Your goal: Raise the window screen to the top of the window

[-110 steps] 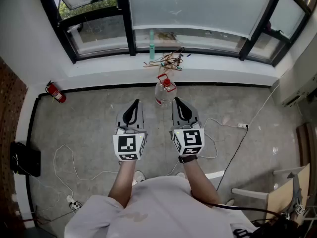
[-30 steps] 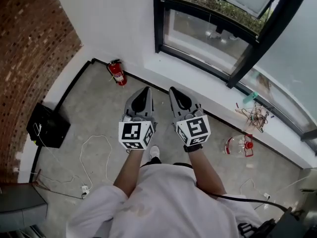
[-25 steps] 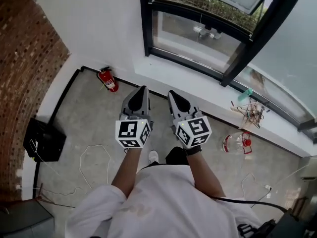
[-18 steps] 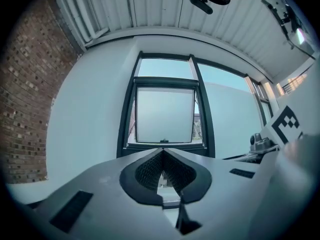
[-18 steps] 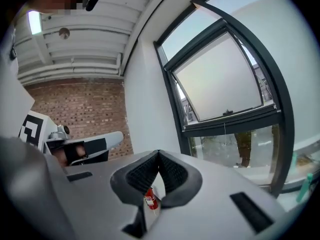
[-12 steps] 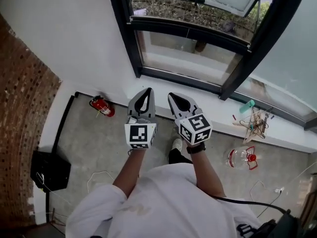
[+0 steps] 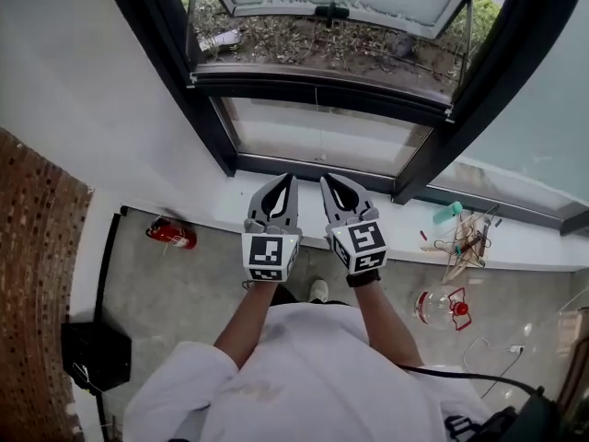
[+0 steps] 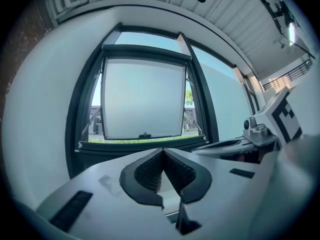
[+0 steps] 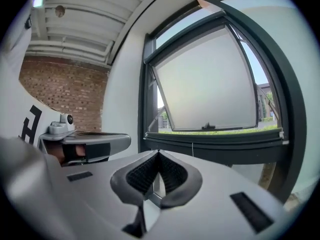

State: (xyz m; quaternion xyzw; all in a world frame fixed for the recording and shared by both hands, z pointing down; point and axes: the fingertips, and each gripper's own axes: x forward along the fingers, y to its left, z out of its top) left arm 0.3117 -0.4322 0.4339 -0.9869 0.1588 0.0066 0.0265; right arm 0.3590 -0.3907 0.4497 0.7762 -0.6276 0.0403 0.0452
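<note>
The black-framed window [image 7: 304, 109] fills the upper part of the head view. In it hangs a pale screen panel [image 8: 142, 99] with a small dark handle [image 7: 331, 11] on its lower edge; the handle [image 9: 207, 126] also shows in the right gripper view. My left gripper [image 7: 287, 180] and right gripper [image 7: 327, 180] are side by side above the white sill [image 7: 230, 210], pointing at the window and well short of the panel. Both are shut with nothing between the pads. The left gripper [image 8: 162, 151] and the right gripper [image 9: 159, 154] each show closed tips.
A red fire extinguisher [image 7: 170, 234] lies on the floor by the wall at left. On the sill at right are a teal bottle [image 7: 446, 213] and tangled hangers [image 7: 465, 242]; a plastic jug [image 7: 442, 307] stands below. A black box [image 7: 92, 353] sits by the brick wall [image 7: 37, 274].
The person and both grippers have moved along the wall toward the left window; the grippers now sit over its sill and face the panel. Both stayed shut and empty.
</note>
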